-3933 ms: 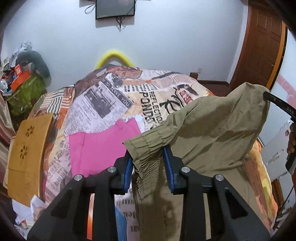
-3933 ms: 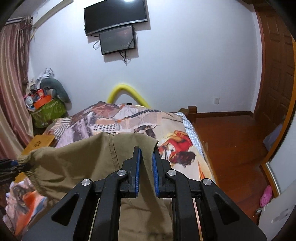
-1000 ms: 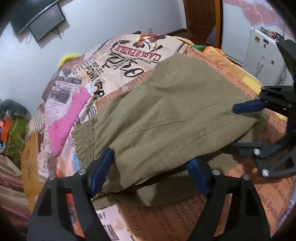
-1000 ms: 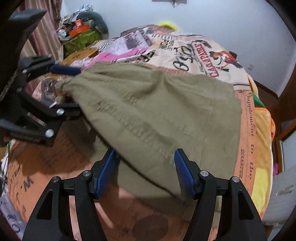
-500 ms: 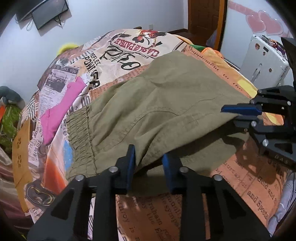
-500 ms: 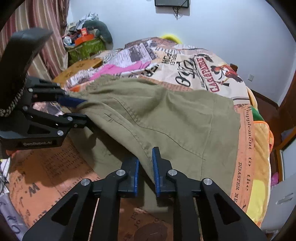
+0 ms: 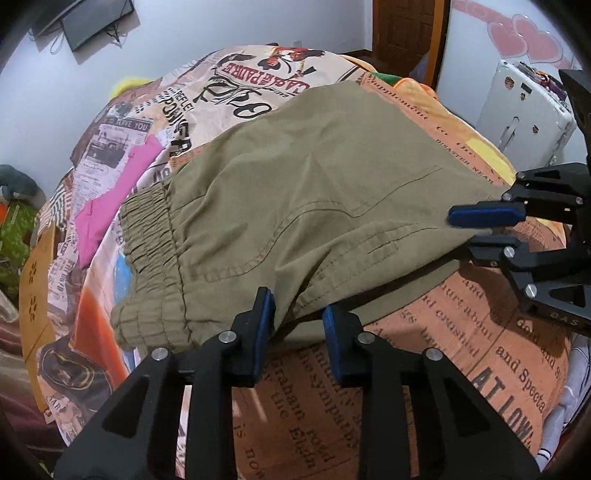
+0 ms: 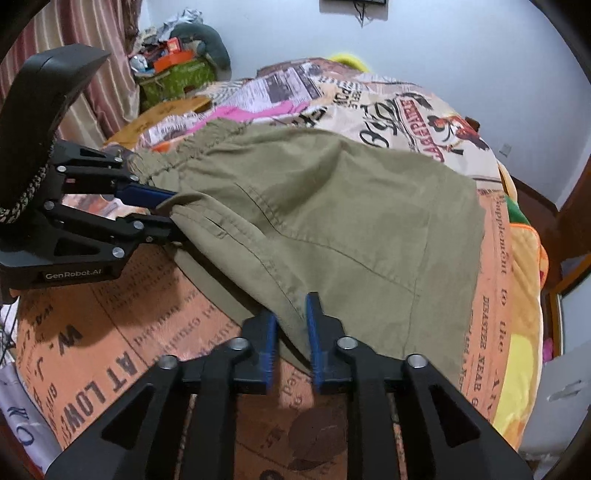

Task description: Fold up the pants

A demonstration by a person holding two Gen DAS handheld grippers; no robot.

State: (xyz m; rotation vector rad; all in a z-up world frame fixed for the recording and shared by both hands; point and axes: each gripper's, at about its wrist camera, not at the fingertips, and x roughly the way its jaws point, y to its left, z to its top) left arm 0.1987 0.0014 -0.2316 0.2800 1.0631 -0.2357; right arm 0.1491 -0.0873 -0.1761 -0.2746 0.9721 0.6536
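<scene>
Olive-green pants (image 7: 314, 192) lie on the bed, elastic waistband (image 7: 151, 258) to the left in the left wrist view. They also show in the right wrist view (image 8: 351, 221). My left gripper (image 7: 297, 317) is shut on the pants' near edge next to the waistband, lifting it slightly. It shows from the side in the right wrist view (image 8: 162, 218). My right gripper (image 8: 290, 325) is shut on the near edge further along. It shows at the right of the left wrist view (image 7: 476, 229).
The bed has a newspaper-print cover (image 7: 424, 350). A pink garment (image 7: 110, 195) lies beyond the waistband. A wooden stool (image 7: 35, 258) and clutter (image 8: 173, 66) stand left of the bed. A white case (image 7: 524, 114) and a wooden door (image 7: 402, 33) are on the right.
Both grippers were open around the pants' near edge a second ago. They have closed on it and now lift it a little off the cover.
</scene>
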